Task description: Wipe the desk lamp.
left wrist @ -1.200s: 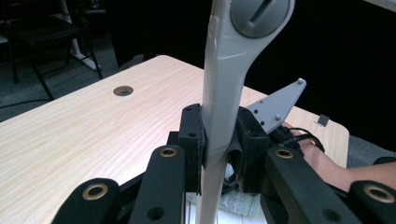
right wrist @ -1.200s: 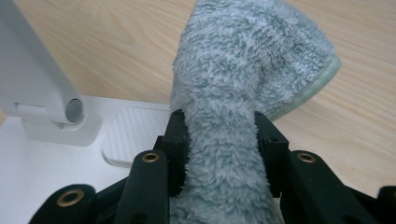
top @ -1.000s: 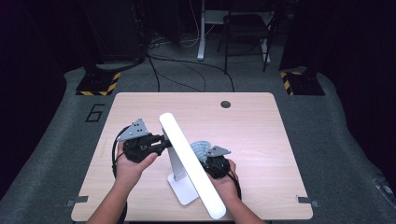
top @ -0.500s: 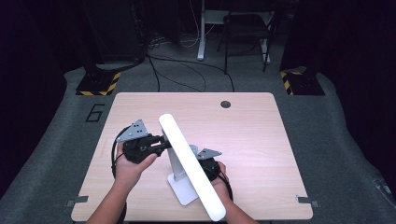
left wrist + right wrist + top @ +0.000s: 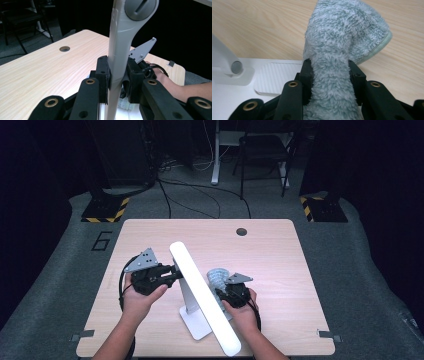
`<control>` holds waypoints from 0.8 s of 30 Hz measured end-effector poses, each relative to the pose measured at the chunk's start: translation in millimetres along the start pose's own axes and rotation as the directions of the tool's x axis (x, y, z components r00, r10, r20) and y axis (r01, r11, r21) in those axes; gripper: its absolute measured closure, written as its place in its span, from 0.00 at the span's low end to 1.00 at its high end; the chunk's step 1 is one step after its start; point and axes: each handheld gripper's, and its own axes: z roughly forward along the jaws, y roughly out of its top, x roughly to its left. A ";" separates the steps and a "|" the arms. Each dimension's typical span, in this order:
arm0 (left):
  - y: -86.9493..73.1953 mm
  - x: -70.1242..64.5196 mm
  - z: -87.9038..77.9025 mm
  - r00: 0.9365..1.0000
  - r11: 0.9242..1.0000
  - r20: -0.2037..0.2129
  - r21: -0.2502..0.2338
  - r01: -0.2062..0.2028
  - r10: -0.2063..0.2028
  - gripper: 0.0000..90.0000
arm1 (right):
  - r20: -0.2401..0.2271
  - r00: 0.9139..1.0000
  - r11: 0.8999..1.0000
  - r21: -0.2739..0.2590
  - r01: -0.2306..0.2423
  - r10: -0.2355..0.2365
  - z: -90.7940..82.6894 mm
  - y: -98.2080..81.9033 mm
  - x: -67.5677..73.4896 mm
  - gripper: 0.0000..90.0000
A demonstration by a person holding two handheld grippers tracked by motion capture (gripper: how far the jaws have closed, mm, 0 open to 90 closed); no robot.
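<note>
Lamp [image 5: 202, 295], white, standing on the table [image 5: 280, 265] near the front edge, flat square base [image 5: 196, 322] down, long light bar tilted over it. Stem [image 5: 118, 62] pinched tight in the left gripper [image 5: 172, 270], pads pressed on both sides, best seen from the left gripper view, plus a round grey hinge cap up top. Cloth [image 5: 342, 50], fluffy pale grey-green, clamped in the right gripper [image 5: 329, 72], bunched up between the pads and flopping over toward the wood. Ribbed pad [image 5: 277, 77] on the base and a small round pivot visible from the right gripper view, hidden under the bar from above. Cloth just right of the stem in the high view.
</note>
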 end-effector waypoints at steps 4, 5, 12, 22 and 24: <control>1.1 1.1 0.8 1.000 1.000 -0.002 0.003 -0.004 0.004 0.84 | -0.005 1.000 1.000 -0.003 -0.024 0.024 -3.4 -3.6 -3.9 0.71; 1.4 1.5 0.9 1.000 1.000 -0.002 0.007 -0.002 0.002 0.84 | -0.005 1.000 1.000 -0.007 -0.030 0.029 -4.0 -4.5 -2.9 0.71; 1.0 4.2 1.5 1.000 1.000 -0.007 -0.003 0.006 -0.006 0.83 | -0.028 0.999 0.999 -0.014 -0.032 0.032 -13.6 -14.6 6.1 0.71; -8.0 7.1 6.4 1.000 1.000 0.008 0.013 0.023 -0.023 0.76 | -0.060 0.998 0.999 -0.016 -0.037 0.036 -29.3 -28.0 13.8 0.71; -9.6 7.5 8.3 1.000 0.999 0.010 0.018 0.027 -0.027 0.75 | -0.068 0.997 0.999 -0.010 -0.032 0.031 -30.9 -28.6 13.5 0.71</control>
